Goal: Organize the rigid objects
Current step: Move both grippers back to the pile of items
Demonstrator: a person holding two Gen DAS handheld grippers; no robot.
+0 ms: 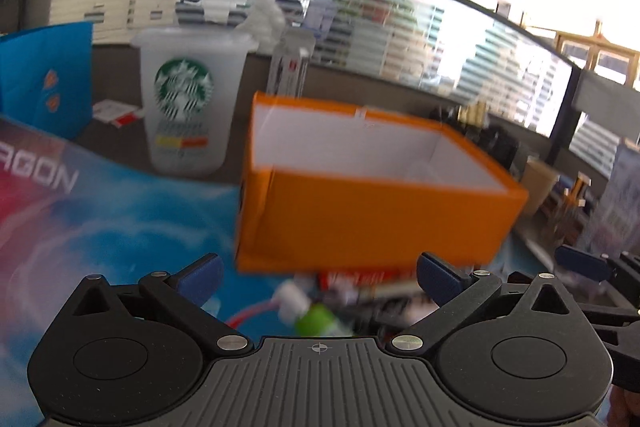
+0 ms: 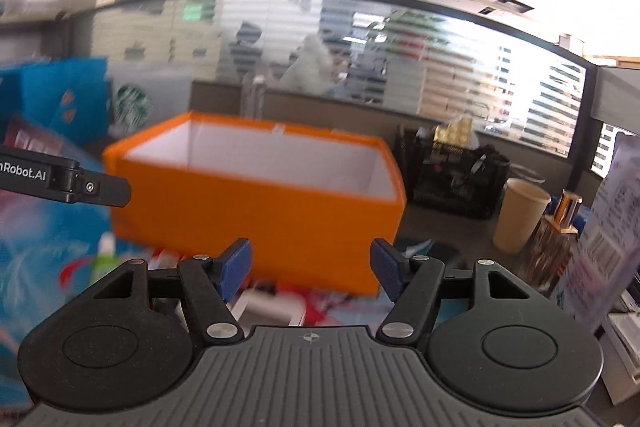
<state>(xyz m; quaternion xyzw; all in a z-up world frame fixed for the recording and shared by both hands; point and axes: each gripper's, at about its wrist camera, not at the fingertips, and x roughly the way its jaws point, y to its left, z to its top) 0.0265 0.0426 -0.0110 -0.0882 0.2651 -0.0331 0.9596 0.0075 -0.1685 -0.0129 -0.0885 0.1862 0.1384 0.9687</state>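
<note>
Left jaws: while both views blur, I see my left gripper (image 1: 318,277) spread wide, blue pads (image 1: 200,277) well apart, nothing between them.
Right jaws: I read my right gripper (image 2: 311,267) as partly spread, pads clear of any object, holding nothing.
Clutter below jaws: small items lie on the mat just under and before both grippers; a green-capped bottle (image 1: 318,321) and a red-and-white pack (image 1: 356,277) show, the rest too smeared to name.
Orange box (image 1: 372,195): open-topped, white inside, apparently empty; it stands directly ahead of both grippers, beyond the clutter.
Surroundings: a Starbucks cup (image 1: 184,99) stands behind the box to the left; a paper cup (image 2: 520,215) and black mesh holder (image 2: 460,183) sit to the right.
Step in hand, my judgement: picking one small item to drop into the box.
Technique: I'd slow down, settle on one item, straddle its narrow axis, then close.
Risk: the two grippers are close; I'd work one at a time.
</note>
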